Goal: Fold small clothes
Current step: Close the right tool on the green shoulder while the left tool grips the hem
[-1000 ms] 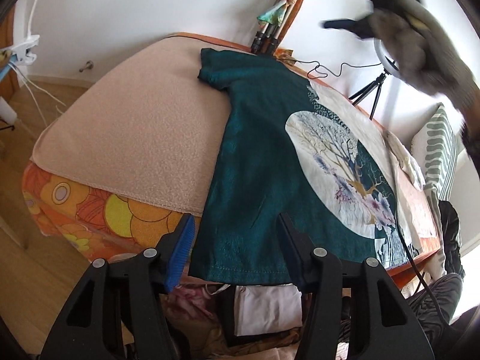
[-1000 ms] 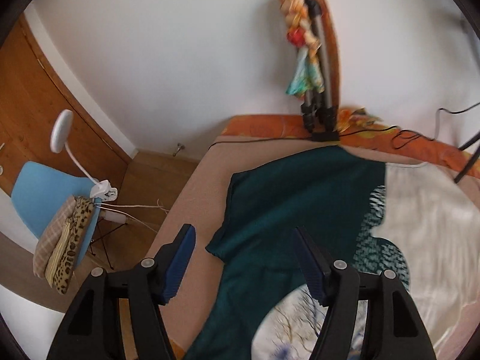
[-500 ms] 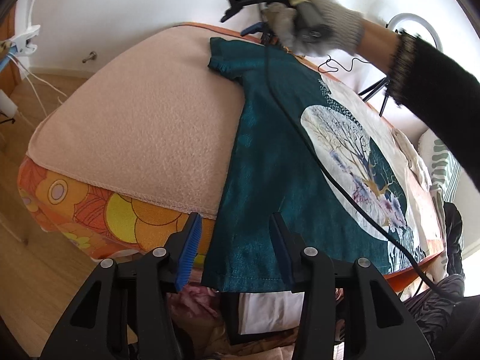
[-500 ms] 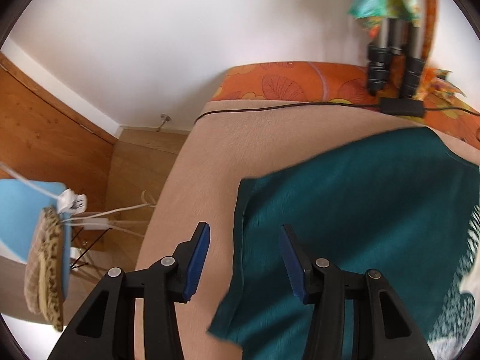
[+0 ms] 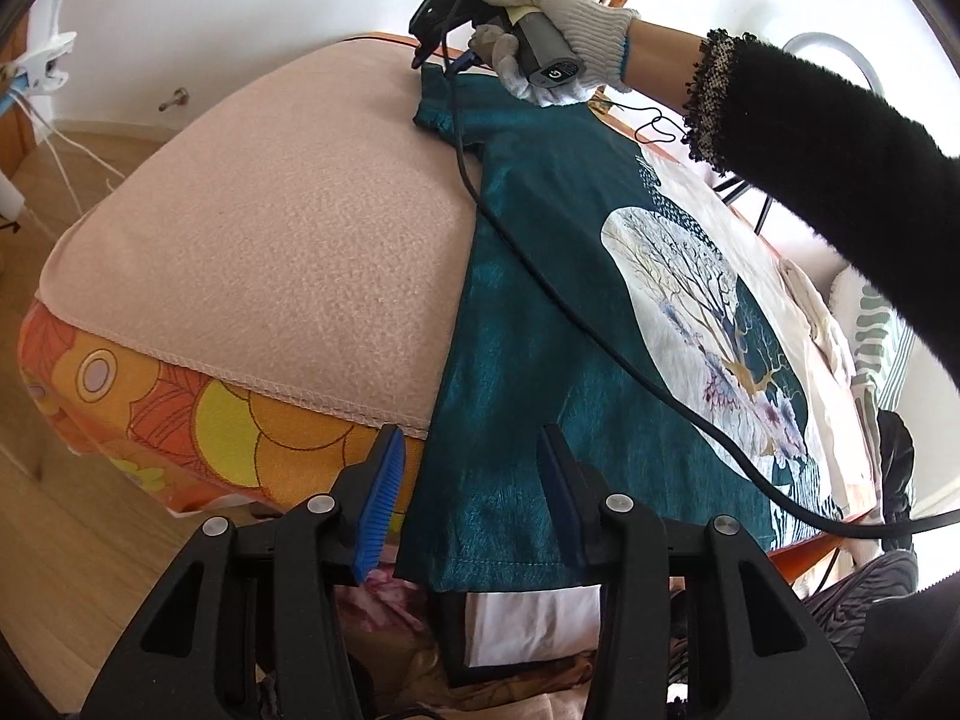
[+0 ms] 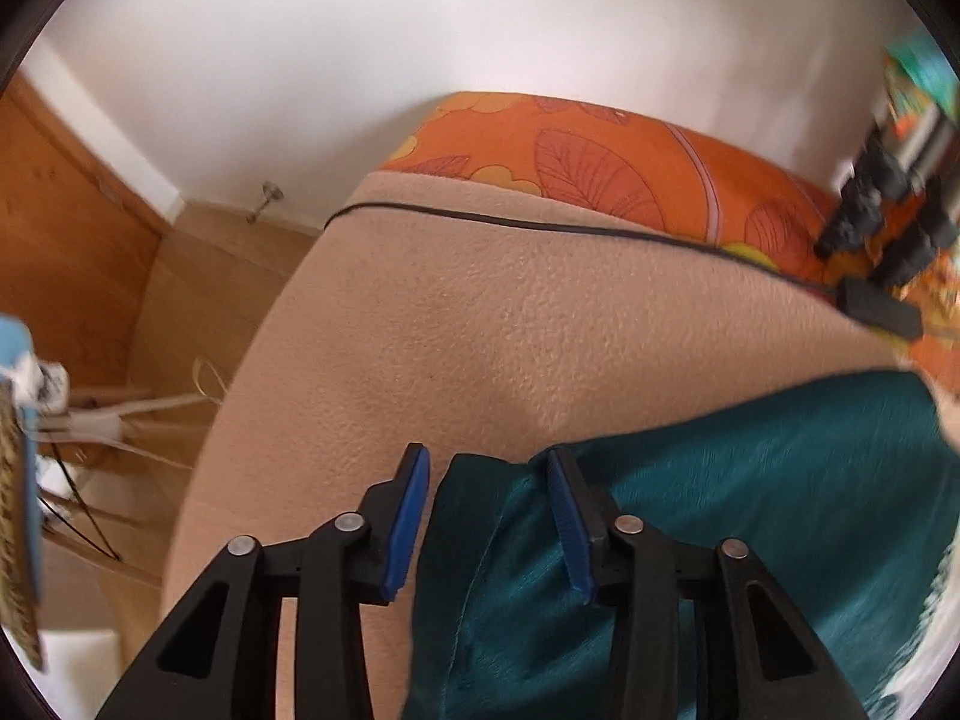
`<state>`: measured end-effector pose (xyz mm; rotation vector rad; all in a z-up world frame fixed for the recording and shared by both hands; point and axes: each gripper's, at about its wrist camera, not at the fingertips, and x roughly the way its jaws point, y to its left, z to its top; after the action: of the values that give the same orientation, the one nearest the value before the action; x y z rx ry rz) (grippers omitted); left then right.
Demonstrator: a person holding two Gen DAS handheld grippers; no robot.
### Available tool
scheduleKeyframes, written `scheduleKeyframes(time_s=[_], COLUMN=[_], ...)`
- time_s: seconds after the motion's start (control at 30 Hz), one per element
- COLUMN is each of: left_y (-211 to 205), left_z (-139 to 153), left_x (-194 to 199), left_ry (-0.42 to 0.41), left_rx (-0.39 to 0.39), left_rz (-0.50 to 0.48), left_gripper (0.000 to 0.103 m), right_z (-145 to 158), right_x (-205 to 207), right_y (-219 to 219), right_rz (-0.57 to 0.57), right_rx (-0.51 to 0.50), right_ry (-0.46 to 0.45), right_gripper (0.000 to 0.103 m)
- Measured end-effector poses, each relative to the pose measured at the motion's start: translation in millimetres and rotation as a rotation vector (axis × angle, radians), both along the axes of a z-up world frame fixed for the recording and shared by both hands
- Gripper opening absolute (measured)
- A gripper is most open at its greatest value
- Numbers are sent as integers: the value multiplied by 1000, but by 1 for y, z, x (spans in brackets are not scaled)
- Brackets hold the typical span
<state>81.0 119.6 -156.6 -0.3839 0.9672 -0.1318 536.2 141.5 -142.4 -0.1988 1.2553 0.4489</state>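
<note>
Teal shirt (image 5: 540,312): lay flat on the peach blanket (image 5: 288,210), hem hanging over the near edge.
Left gripper (image 5: 468,486): jaws wide apart, straddling the hem corner, gripping nothing.
Right gripper (image 6: 489,513): jaws parted around the sleeve edge, not closed on it.
Left view only: gloved hand (image 5: 552,18) on the right tool at the far sleeve, black cable (image 5: 600,324) trailing across the tree print.
Right view only: wooden door (image 6: 66,228), cable (image 6: 510,222) along the blanket's far edge.

Pink blanket (image 5: 288,222) over floral orange cover (image 6: 600,150), perhaps a mattress
</note>
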Motion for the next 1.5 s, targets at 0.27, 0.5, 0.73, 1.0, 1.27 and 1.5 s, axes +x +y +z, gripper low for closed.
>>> scheduleKeyframes(time_s=[0.27,0.5,0.73,1.0,1.27,1.5], left_y=[7,16,6,-8,-27,-70], left_z=[0,6,0,-2,19,42], left_x=[-2,-18,-20,-17,-17,-20], left_ry=[4,-31,-12,-22,-124,-218], left_rx=[-22,-51,84,70,-131,10], left_rz=[11,-3,-18,-75,-185,-283], left_gripper=[39,39,39,1,0,0], right_z=[18,66,86,93,112,126], right_x=[-3,-5,-8,-6,-7,-3], right_y=[-25,-76,-77,-84,-111,-154], right_rz=[25,-24,-56,-71,-84,-129], right_rx=[-35,45,75,100,84,61], right_ry=[-75,-130,-154,-167,-215,-242], right_gripper=[6,6,6,6,6,6])
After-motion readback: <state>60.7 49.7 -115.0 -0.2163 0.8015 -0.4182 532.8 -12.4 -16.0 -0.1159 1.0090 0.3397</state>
